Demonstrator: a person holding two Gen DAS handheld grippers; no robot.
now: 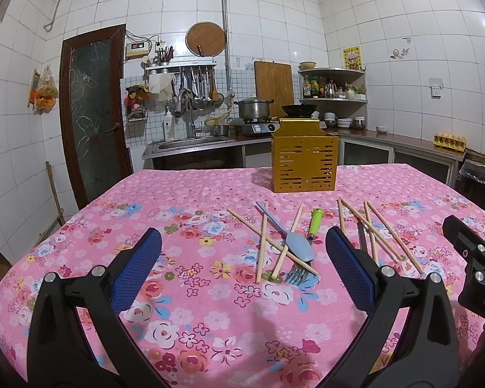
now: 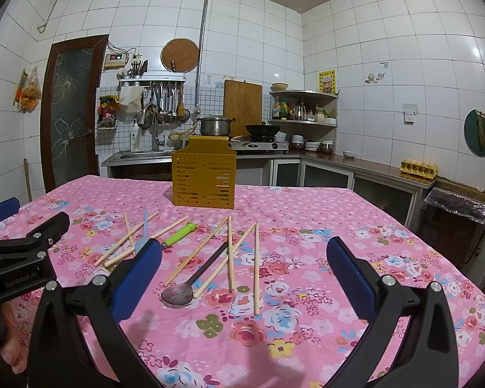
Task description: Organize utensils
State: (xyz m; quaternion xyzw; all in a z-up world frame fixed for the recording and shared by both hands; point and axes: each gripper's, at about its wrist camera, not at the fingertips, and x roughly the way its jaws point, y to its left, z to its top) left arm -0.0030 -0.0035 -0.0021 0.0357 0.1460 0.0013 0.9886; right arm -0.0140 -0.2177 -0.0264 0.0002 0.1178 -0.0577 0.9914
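Observation:
A yellow slotted utensil holder [image 1: 304, 161] [image 2: 204, 177] stands at the far middle of the pink floral table. In front of it lie several wooden chopsticks [image 1: 262, 242] [image 2: 256, 268], a blue spoon [image 1: 291, 239] [image 2: 143, 236], a green-handled fork [image 1: 314, 223] [image 2: 177, 234] and a dark spoon [image 2: 194, 281]. My left gripper [image 1: 242, 258] is open and empty, above the table just short of the left pile. My right gripper [image 2: 244, 271] is open and empty, just short of the dark spoon and the right chopsticks.
The right gripper's body [image 1: 475, 258] shows at the right edge of the left wrist view; the left gripper's body [image 2: 19, 255] shows at the left of the right wrist view. Behind the table are a sink counter [image 1: 190, 144], a stove with pots [image 2: 258, 144] and a bin [image 2: 459, 210].

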